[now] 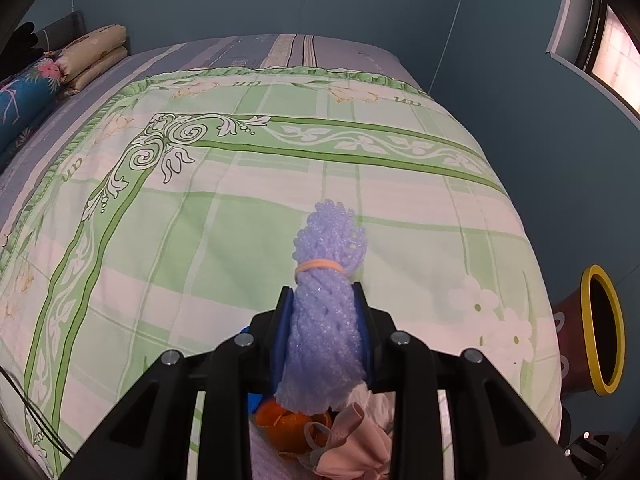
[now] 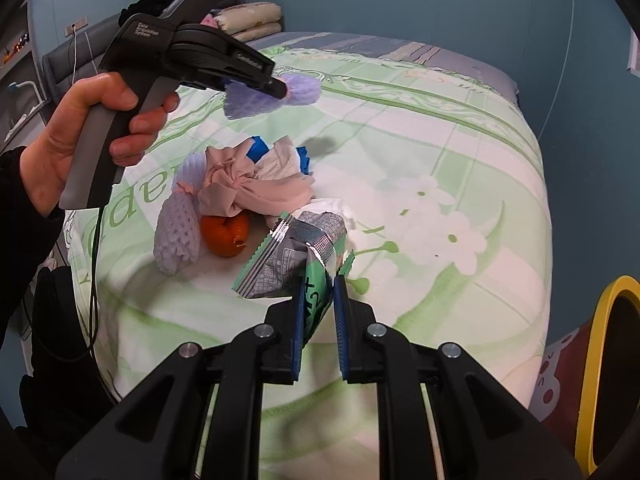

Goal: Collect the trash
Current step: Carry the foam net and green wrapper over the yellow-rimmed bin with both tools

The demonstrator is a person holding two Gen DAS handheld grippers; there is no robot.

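My left gripper [image 1: 323, 294] is shut on a lilac foam fruit net [image 1: 326, 280] bound with a peach rubber band, held above the bed; in the right wrist view that net [image 2: 272, 94] hangs from the left gripper [image 2: 276, 88] in a person's hand. My right gripper [image 2: 320, 284] is shut on a grey and green foil wrapper [image 2: 296, 254], lifted off the quilt. On the quilt lies a trash pile: a second foam net [image 2: 176, 236], orange peel [image 2: 224, 234], a pink cloth [image 2: 248, 188] and white tissue [image 2: 280, 162]. Below the left gripper, the peel [image 1: 280, 420] and pink cloth [image 1: 356, 444] show.
A green and white quilt [image 1: 200, 240] covers the bed. A bin with a yellow rim [image 1: 602, 328] stands beside the bed at the right, also seen as the yellow-rimmed bin [image 2: 600, 380]. Folded pillows [image 1: 92, 56] lie at the far left. Blue walls surround the bed.
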